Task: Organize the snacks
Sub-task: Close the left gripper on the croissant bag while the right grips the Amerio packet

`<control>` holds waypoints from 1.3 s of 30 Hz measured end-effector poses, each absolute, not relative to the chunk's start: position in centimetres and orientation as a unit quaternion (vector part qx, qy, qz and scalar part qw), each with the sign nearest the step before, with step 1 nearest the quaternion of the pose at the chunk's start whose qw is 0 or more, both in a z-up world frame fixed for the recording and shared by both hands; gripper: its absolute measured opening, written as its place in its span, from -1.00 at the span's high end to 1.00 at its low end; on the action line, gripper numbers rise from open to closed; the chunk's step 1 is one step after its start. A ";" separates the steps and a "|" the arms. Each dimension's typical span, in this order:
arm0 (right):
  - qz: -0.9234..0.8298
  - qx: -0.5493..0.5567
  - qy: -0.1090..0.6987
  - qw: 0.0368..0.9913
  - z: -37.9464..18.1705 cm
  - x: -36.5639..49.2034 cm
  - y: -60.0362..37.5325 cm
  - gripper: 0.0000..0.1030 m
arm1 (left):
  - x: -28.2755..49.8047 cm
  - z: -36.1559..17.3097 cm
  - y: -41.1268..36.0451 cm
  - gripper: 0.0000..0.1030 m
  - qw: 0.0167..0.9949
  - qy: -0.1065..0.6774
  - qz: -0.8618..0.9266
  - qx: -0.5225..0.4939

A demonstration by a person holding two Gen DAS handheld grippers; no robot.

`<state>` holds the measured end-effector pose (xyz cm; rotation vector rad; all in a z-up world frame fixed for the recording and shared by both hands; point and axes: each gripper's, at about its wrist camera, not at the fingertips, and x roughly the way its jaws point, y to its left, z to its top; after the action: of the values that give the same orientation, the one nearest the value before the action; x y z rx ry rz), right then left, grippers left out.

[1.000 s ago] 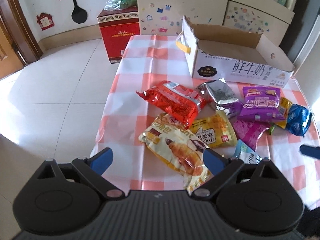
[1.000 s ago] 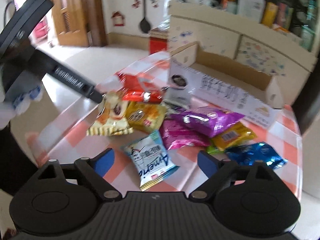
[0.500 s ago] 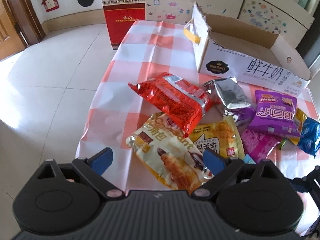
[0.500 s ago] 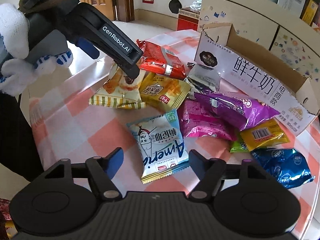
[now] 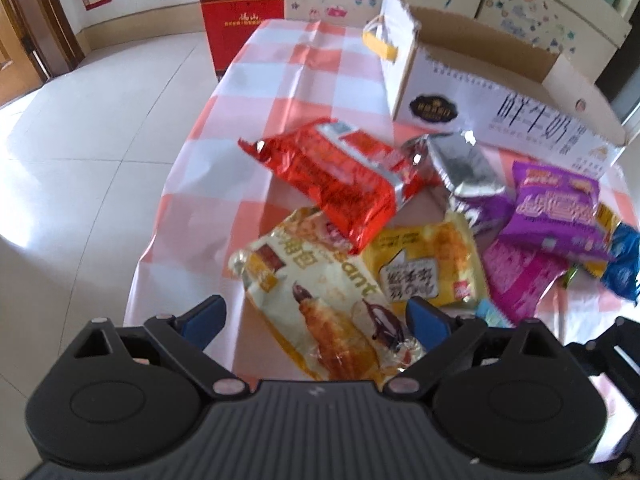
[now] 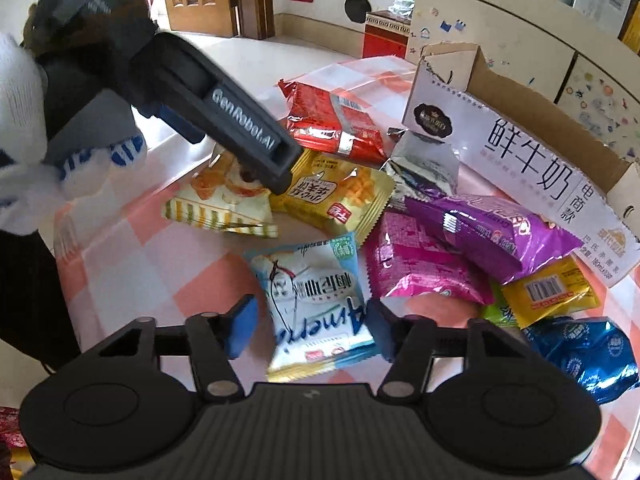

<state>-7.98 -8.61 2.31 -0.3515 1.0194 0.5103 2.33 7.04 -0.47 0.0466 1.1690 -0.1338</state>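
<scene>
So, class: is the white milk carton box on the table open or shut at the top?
Open. The milk carton box has no lid across its top: its brown inner walls show in both views, and one end flap stands up. Its floor is hidden.

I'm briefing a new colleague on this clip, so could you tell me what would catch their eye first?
A bright heap of snack packets covers the checked tablecloth, with the red packet on top. Behind it stands an open milk carton box. Each open gripper straddles a packet: the left gripper a croissant bag, the right gripper a white-blue packet.
</scene>
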 end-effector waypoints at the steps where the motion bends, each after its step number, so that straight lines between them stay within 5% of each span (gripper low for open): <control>1: 0.243 -0.163 0.482 0.826 2.4 -7.9 -8.6 -0.15 | 2.2 -0.6 7.1 -0.83 0.831 0.553 -0.060 0.028; 7: 0.266 -0.151 0.494 0.814 2.9 -8.8 -8.7 -0.14 | 1.0 -0.9 7.9 -0.75 0.826 0.558 -0.069 0.028; 14: 0.253 -0.151 0.485 0.824 3.0 -8.4 -7.9 -0.40 | 1.4 -2.2 7.6 -0.79 0.818 0.572 -0.048 0.042; 21: 0.241 -0.169 0.496 0.817 1.8 -7.7 -7.0 -0.39 | 1.8 -3.1 8.1 -1.00 0.814 0.578 -0.034 0.036; 34: 0.223 -0.190 0.506 0.811 0.7 -7.6 -6.4 -0.39 | 1.5 -3.2 8.7 -0.99 0.822 0.568 -0.037 0.020; 39: 0.227 -0.183 0.509 0.810 0.7 -7.6 -6.5 -0.23 | 1.1 -3.2 8.7 -0.99 0.822 0.566 -0.044 0.029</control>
<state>-7.60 -6.52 0.73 -0.3911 1.0882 0.4844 1.14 8.68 -3.16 0.0613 1.2052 -0.0934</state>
